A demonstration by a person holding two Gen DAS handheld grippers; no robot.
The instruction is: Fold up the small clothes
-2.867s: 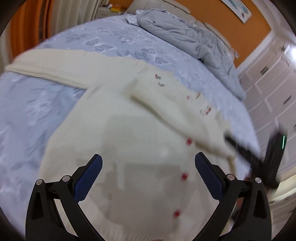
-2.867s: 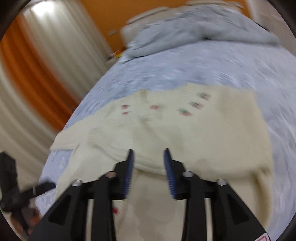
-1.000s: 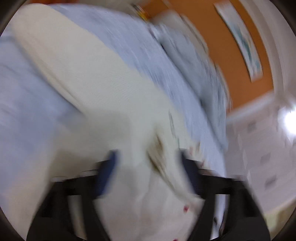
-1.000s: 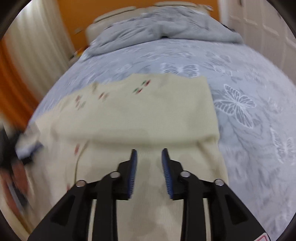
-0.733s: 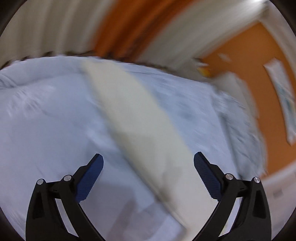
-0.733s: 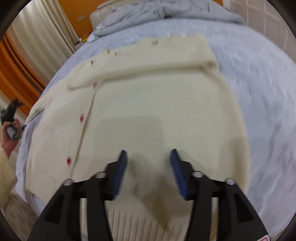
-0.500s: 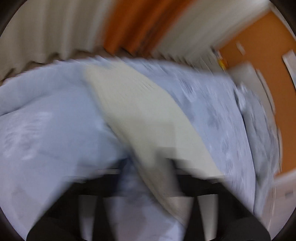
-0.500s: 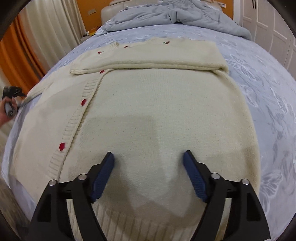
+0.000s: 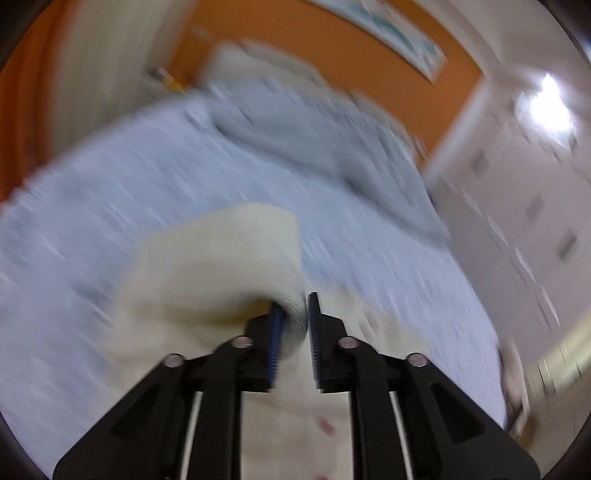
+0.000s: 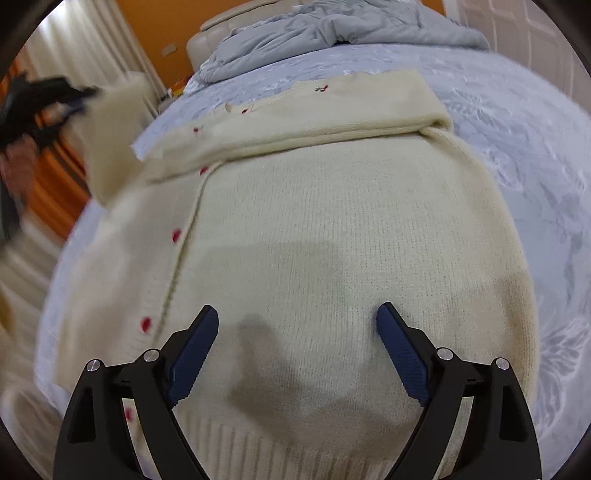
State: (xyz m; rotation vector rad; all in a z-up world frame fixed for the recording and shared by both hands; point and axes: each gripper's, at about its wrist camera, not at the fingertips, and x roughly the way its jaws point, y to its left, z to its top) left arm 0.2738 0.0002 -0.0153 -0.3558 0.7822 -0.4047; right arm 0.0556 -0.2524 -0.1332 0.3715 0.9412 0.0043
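A cream knitted cardigan (image 10: 332, 229) with red buttons lies spread on the bed. Its right sleeve (image 10: 314, 118) lies folded across the chest. My left gripper (image 9: 295, 314) is shut on the cuff of the left sleeve (image 9: 221, 266) and holds it lifted above the bed; the view is blurred. It also shows in the right wrist view (image 10: 48, 99) at the far left with the sleeve hanging from it. My right gripper (image 10: 297, 325) is open and empty, just above the cardigan's lower body near the ribbed hem.
The bed has a pale blue butterfly-print sheet (image 10: 535, 155). A crumpled grey duvet (image 10: 332, 33) lies by the headboard. Orange and white curtains (image 10: 44, 192) hang on the left. White cupboard doors (image 9: 524, 206) stand on the right.
My left gripper swung out to the left sleeve's end, closed on the cuff and lifted it. My right gripper let go of the folded right sleeve, opened and drew back toward the hem.
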